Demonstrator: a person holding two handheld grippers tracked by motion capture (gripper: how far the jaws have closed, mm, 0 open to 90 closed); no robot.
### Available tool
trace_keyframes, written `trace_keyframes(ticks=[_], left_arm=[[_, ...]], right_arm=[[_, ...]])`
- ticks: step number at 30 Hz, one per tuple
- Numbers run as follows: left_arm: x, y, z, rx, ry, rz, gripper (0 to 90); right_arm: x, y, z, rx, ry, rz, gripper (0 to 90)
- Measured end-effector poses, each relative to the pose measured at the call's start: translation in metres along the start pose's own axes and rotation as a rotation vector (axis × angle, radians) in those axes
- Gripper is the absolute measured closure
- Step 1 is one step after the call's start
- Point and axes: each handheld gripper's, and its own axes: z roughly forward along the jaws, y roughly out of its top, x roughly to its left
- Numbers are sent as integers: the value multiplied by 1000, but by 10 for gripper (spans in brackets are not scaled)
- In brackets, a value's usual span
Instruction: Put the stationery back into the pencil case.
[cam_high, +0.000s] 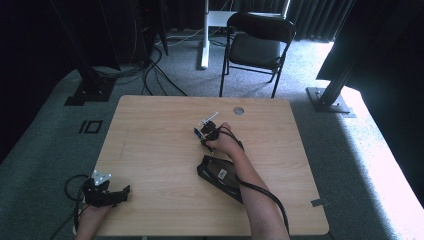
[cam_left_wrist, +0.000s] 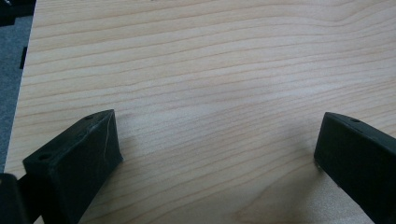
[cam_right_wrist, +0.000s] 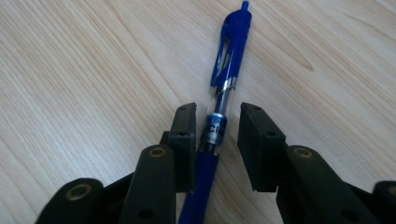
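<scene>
High view: our right gripper (cam_high: 204, 134) reaches mid-surface, the left gripper (cam_high: 107, 192) rests lower left. Left gripper view: fingers wide apart, nothing between. Right gripper view: fingers straddle the blue pen (cam_right_wrist: 219, 116) at centre, not yet clamped; we should centre it, then squeeze evenly.

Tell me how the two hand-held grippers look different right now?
The left hand-held gripper has its jaws spread wide over bare table; the right hand-held gripper has them narrow around a blue pen, with a gap still showing on one side. The left sits by the table's near edge, the right near the middle. Both have black jaws.
</scene>
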Motion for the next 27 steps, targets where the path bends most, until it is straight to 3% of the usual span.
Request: trace_keyframes(ticks=[8,27], left_arm=[[0,0,0,0,0,0,6],[0,0,0,0,0,0,6]], right_arm=[[1,0,0,-6,1,19,794],[-14,-8,-23,-31,6,49,795]])
